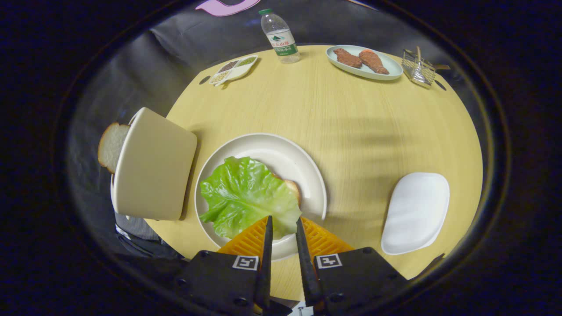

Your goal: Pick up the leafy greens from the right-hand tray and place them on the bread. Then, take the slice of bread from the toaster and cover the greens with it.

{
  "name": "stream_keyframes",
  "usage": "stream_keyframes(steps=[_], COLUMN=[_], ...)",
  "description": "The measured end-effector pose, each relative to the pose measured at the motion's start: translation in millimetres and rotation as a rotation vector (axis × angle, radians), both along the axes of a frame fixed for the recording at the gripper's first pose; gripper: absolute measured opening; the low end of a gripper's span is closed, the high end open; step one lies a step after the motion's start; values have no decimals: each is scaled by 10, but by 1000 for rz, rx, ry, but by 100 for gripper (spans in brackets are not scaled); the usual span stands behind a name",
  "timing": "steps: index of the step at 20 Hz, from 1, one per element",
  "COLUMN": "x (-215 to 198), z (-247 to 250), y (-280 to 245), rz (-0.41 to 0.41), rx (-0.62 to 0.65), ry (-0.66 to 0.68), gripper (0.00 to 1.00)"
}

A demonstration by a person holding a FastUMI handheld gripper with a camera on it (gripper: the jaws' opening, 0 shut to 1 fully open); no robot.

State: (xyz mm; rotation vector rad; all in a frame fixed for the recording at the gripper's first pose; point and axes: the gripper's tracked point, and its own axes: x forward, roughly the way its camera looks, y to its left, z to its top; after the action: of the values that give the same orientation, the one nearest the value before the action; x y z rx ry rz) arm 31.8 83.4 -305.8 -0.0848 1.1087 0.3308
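The lettuce [248,197] was bright green on a cream plate [303,153]; the worktop [351,131] pale yellow wood-grain; the tray [416,213] white; the toaster [153,164] cream.

We see open tabletop [351,131] mid-frame; toaster [153,166] blocks left, plate [307,166] with greens [246,197] sits ahead of slightly parted gripper [283,221].

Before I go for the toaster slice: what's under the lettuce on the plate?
A bread slice peeks out beneath the lettuce on the plate; the rest of it is covered. The gripper hovers slightly open.
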Motion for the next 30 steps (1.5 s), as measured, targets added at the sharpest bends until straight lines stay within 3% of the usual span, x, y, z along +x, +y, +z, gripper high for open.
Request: stream_keyframes(steps=[4,6,10,14,20,22,30], x=[-57,-114,-258,-347,-542,-579,-459], z=[182,326,641,954,1274,1288,1400], y=[-78,-44,239,672,1765,2095,3089], rz=[-25,-32,-40,72,222,239,131], rx=[-6,22,101,80,147,177,376], ry=[-15,-3,47,44,90,127,239], gripper=[82,100,100,100,100,100,99])
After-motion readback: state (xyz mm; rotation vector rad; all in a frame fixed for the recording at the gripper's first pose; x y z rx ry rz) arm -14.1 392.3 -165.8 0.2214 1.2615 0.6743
